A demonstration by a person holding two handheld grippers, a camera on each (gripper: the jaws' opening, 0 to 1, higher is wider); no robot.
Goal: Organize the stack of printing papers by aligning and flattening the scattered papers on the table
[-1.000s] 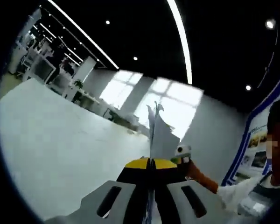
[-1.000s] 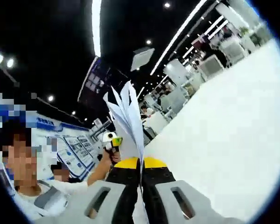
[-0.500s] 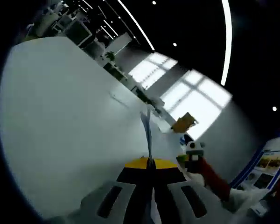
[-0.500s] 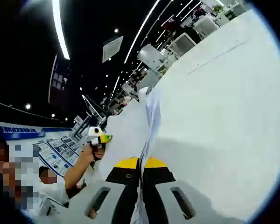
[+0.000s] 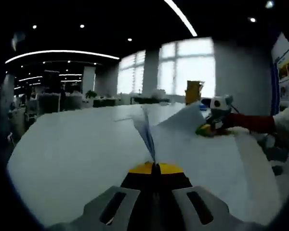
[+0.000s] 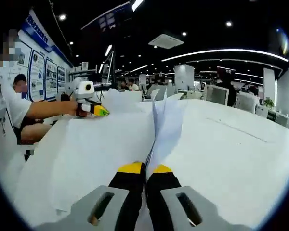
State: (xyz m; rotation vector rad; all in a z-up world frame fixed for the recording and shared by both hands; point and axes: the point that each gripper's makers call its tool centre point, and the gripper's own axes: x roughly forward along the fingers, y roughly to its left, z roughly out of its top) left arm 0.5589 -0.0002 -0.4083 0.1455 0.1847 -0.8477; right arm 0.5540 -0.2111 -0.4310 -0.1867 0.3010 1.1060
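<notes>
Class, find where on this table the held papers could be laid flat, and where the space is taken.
Bare table spreads on the left gripper's side of the papers, out to the far edge. In the right gripper view, open tabletop runs beyond the sheets toward the far desks. The strip between both grippers is covered by paper.

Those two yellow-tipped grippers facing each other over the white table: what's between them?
In the left gripper view, white printing papers span from the left gripper to the right gripper; both clamp them.
</notes>
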